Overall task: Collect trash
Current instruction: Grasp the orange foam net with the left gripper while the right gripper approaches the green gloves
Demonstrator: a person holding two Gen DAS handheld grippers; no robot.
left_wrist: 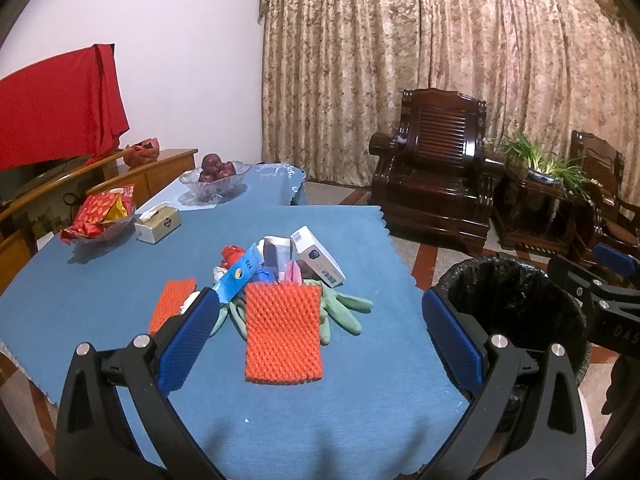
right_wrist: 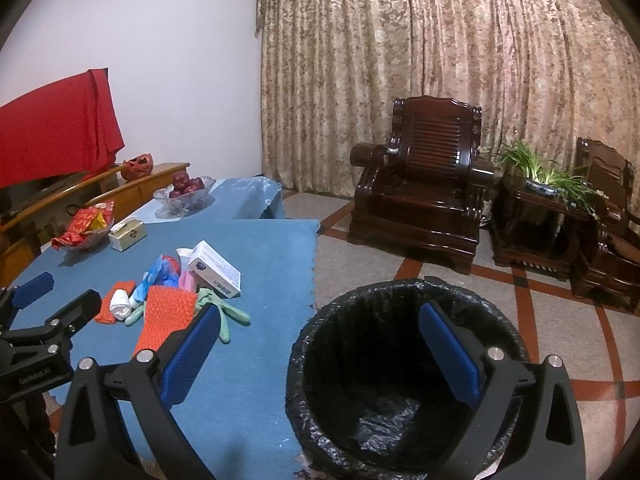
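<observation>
Left wrist view: my left gripper (left_wrist: 320, 320) hangs spread and empty over the blue tablecloth (left_wrist: 100, 288), above the trash pile (left_wrist: 280, 280) with its orange foam net (left_wrist: 283, 332) and a white box (left_wrist: 318, 257) whose print I can't read. My right gripper (right_wrist: 320, 344), also spread, hovers over the black-lined bin (right_wrist: 400, 380), which holds only its liner.
</observation>
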